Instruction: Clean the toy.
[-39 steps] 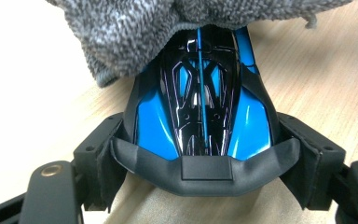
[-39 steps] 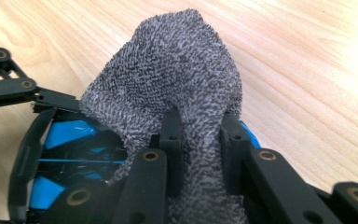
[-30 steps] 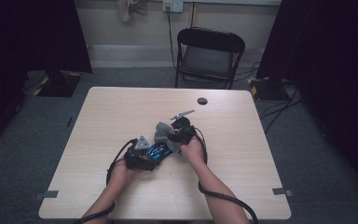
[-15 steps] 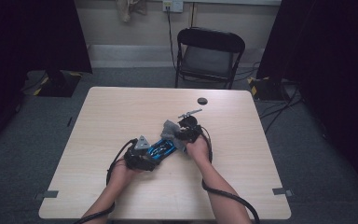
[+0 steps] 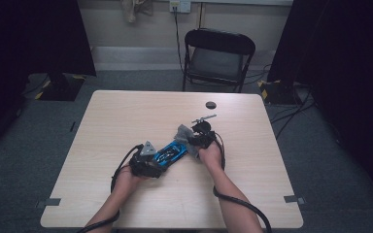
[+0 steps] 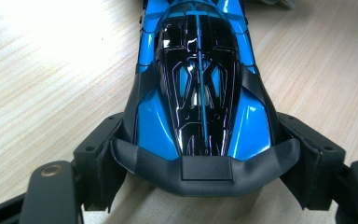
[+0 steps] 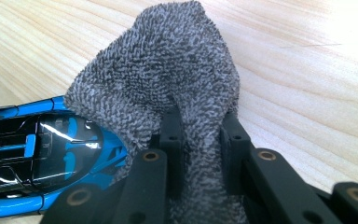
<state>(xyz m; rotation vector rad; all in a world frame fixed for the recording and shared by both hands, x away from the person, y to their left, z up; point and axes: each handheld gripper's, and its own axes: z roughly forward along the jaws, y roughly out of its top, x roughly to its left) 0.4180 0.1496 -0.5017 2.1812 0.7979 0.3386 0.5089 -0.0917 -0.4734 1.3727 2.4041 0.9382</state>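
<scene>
Left gripper [image 5: 161,158]: black body, grey three-cornered plate on top, black cable looping off the back toward the forearm. In the left gripper view its jaws are matte black blocks with small screw holes, on black links with brass-coloured pivot bushings.

Right gripper [image 5: 190,141]: same black build, thick black cable trailing along the forearm. In the right gripper view, black links, brass-ringed pivots, small holes on the jaw faces.

Forearms bare, no sleeves in view.
</scene>
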